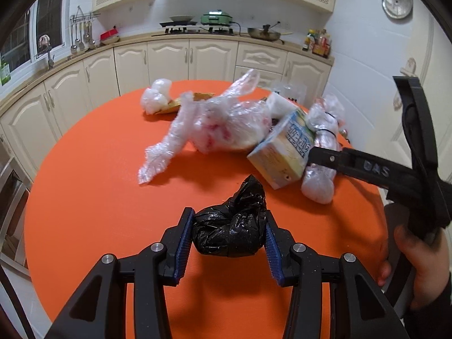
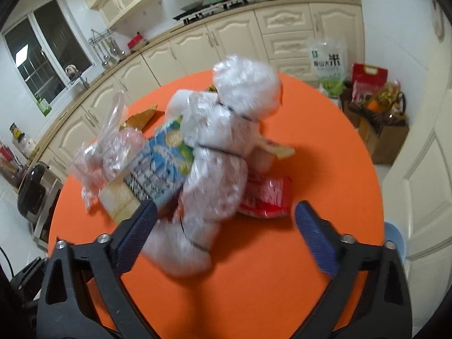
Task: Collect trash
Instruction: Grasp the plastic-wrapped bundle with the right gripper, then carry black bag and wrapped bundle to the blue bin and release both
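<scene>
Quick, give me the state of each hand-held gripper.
Left hand-held gripper: shut on the black bag.
Right hand-held gripper: open, its fingers either side of the white plastic bundle, not gripping it.

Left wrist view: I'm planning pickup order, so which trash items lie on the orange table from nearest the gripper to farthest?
Black bag between the left gripper pads → carton → big clear plastic bag → small white bag at the far edge.
</scene>
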Tool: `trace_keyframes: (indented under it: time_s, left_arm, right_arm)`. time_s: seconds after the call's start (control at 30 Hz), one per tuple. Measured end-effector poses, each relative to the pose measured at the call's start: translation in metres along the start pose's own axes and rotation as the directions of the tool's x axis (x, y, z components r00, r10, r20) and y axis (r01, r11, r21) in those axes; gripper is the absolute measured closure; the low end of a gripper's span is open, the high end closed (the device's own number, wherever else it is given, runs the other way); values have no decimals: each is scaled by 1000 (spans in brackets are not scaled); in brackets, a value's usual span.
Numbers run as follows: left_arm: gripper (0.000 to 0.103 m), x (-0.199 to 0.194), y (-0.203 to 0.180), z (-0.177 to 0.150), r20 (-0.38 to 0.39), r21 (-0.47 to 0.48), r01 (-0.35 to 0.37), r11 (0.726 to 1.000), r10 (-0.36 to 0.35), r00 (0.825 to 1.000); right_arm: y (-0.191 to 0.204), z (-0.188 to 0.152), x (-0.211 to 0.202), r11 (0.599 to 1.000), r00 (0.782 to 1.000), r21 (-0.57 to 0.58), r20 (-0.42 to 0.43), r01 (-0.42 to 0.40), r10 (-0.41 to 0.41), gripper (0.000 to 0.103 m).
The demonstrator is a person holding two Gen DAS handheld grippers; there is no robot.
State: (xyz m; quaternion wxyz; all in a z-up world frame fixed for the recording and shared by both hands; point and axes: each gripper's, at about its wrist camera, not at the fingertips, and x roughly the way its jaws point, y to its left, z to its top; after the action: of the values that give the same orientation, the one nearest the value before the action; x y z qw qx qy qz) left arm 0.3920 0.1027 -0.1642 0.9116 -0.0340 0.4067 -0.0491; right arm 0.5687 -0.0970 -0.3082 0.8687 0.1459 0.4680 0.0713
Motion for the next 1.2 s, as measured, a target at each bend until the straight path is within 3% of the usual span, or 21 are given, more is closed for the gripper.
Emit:
trace_keyframes:
  time_s: [0.07,0.2,0.23,0.27,0.43,0.57,0.67,0.9,1.03,1.2]
  left_arm:
    - [60,0,2,0,-2,-3,-1,1000,1,1000]
    - [60,-11,0,-1,-9,-16,17,1000,-17,1000]
    - [60,-12,0,-1,-11,-17,18,1000,-18,1000]
    - [60,-13,0,0,-11,-19,19,1000,-20,1000]
    - [60,-23,-4,2,3,-7,31,999,-31,1000]
    - [60,-31,-14,4,25,10,30,999,-31,999]
    - [60,-36,-26,5,34,22,41,999,-42,999]
    - [60,-45,-67,0,31,70,54,996,-56,998]
    - [60,-45,-101,-2,19,121,70,990,-72,997]
    - [60,-33,-160,0,-9,203,122,972,-122,992]
  right_arm:
    - [2,3,3,1000,1000,-7,-12,-8,7,39]
    - [9,2,9,997,999,-64,-15,41,-42,50]
    - [9,2,8,997,999,-70,-22,32,-34,61]
    - [5,2,8,998,999,-57,-31,-11,9,65]
    - [-1,-11,-20,994,994,-46,28,-100,102,72]
    - [4,-23,-56,979,976,-68,89,-193,198,81]
    - [-2,-35,-68,956,953,-54,80,-288,292,81]
    - [-45,-69,-76,921,921,58,84,-385,380,81]
    - [-71,-81,-107,932,927,63,140,-358,347,81]
    - [-115,-96,-154,976,958,46,205,-215,201,81]
